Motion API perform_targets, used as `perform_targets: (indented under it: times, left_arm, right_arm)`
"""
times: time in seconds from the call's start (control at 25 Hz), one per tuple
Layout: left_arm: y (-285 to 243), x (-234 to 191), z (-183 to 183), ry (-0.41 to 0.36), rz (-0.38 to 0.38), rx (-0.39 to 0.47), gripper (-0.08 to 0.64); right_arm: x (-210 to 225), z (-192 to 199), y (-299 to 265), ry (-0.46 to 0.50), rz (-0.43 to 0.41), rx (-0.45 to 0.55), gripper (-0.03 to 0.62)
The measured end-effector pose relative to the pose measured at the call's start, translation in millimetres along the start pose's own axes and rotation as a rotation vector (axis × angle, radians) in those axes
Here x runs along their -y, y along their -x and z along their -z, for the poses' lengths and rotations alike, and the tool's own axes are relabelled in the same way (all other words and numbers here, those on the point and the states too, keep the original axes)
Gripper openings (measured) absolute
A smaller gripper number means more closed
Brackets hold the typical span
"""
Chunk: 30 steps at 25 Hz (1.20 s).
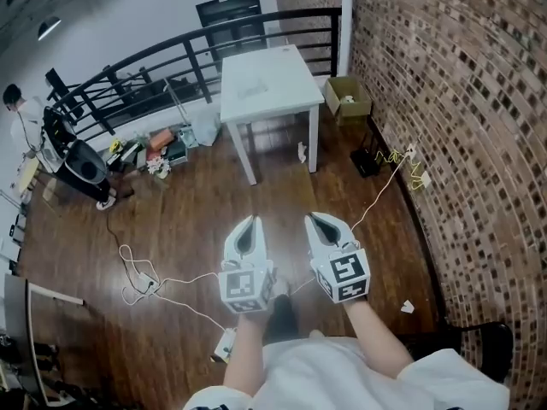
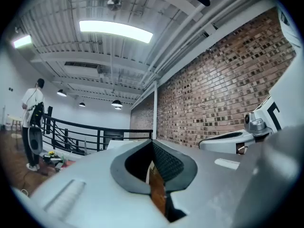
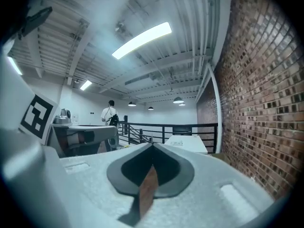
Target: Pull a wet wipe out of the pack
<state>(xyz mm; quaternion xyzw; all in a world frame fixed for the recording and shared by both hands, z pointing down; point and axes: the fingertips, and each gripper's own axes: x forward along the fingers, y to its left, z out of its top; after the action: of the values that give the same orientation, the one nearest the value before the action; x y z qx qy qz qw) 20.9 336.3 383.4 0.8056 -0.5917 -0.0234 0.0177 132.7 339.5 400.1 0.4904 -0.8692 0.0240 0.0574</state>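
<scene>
A white table stands ahead by the brick wall, well beyond both grippers. On its top lies a flat pale thing, also in the right gripper view; it is too small to tell whether it is the wipe pack. My left gripper and right gripper are held side by side over the wooden floor and point level toward the table. Both have their jaws together with nothing between them, as the left gripper view and the right gripper view show.
A brick wall runs along the right. A black railing stands behind the table, with clutter on the floor in front of it. A cardboard box sits by the wall. Cables trail across the floor. A person stands far left.
</scene>
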Motion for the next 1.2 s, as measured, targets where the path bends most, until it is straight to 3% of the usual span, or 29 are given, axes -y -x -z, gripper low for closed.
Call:
perform_targets:
  times: [0.24, 0.4, 0.52, 0.8, 1.04, 1.2]
  left_arm:
    - [-142.6, -94.2, -23.3, -0.015, 0.029, 0.036, 0.015]
    - [-192.2, -146.4, -25.8, -0.005, 0.068, 0.024, 0.015]
    - [-221.9, -183.2, -26.9, 0.037, 0.043, 0.018, 0.015]
    - [-313.4, -231.2, -15.9, 0.050, 0.003, 0.036, 0.015]
    - [-422.5, -270.2, -17.2, 0.009, -0.046, 0.019, 0.015]
    - [-494.0, -274.7, -23.4, 0.001, -0.049, 0.016, 0.015]
  right_arm:
    - [36.8, -48.1, -162.0, 0.004, -0.041, 0.045, -0.015]
    - [52.2, -60.4, -233.8, 0.000, -0.022, 0.053, -0.015]
    - [66.0, -61.9, -275.8, 0.003, -0.014, 0.051, -0.015]
    - [133.1, -51.1, -372.2, 0.007, 0.027, 0.020, -0.015]
    - [197.1, -68.0, -481.5, -0.011, -0.004, 0.060, -0.015]
    - [231.8, -82.5, -543.0, 0.019, -0.055, 0.070, -0.015]
